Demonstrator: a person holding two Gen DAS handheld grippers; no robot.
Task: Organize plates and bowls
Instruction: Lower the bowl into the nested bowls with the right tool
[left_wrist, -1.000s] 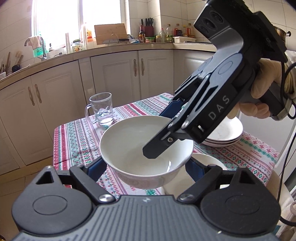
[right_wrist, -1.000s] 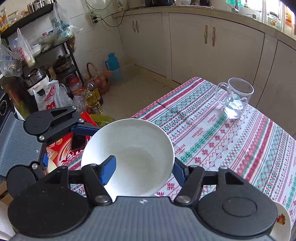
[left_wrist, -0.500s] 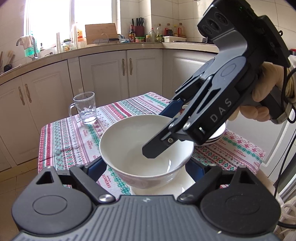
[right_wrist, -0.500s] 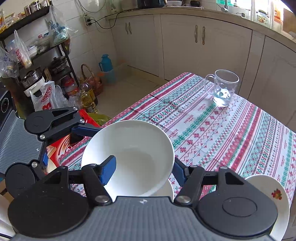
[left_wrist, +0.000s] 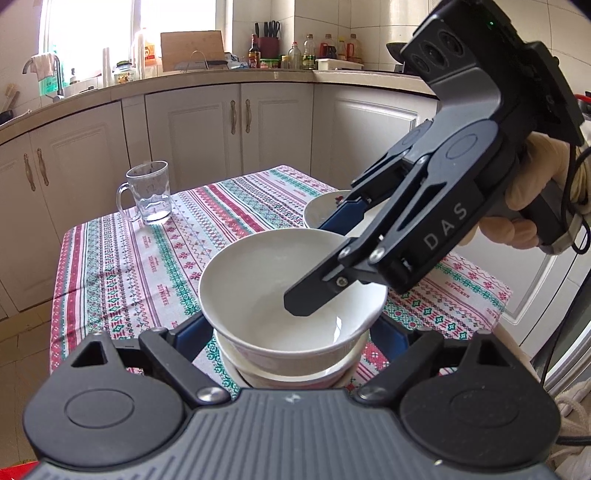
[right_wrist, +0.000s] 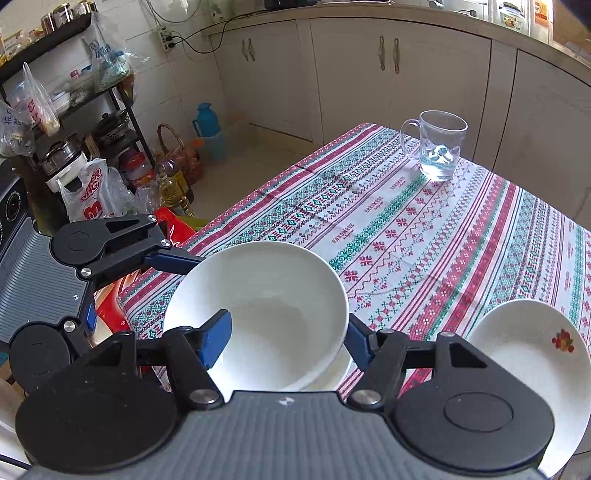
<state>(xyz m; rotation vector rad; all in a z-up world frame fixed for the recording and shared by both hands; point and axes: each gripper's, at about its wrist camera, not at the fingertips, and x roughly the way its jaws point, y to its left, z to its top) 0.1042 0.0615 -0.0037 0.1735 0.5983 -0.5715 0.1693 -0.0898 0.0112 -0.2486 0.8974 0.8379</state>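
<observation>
On the patterned tablecloth (right_wrist: 424, 236), a white bowl (right_wrist: 266, 306) is clasped at both sides by the left gripper (left_wrist: 291, 332), its rim is pinched by the right gripper (right_wrist: 284, 332), directly above a second bowl (left_wrist: 295, 373).

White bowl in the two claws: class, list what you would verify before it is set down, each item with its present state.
1. Right claw grips the white bowl, one finger inside and one outside: ok.
2. Left claw pads pressing on the bowl: cannot tell.
3. Bowl lined up over the lower bowl: ok.
4. Bowl fully seated in the lower bowl: cannot tell.
5. Glass mug well apart from the bowls: ok.
6. Flowered plate clear of the bowls: ok.
</observation>
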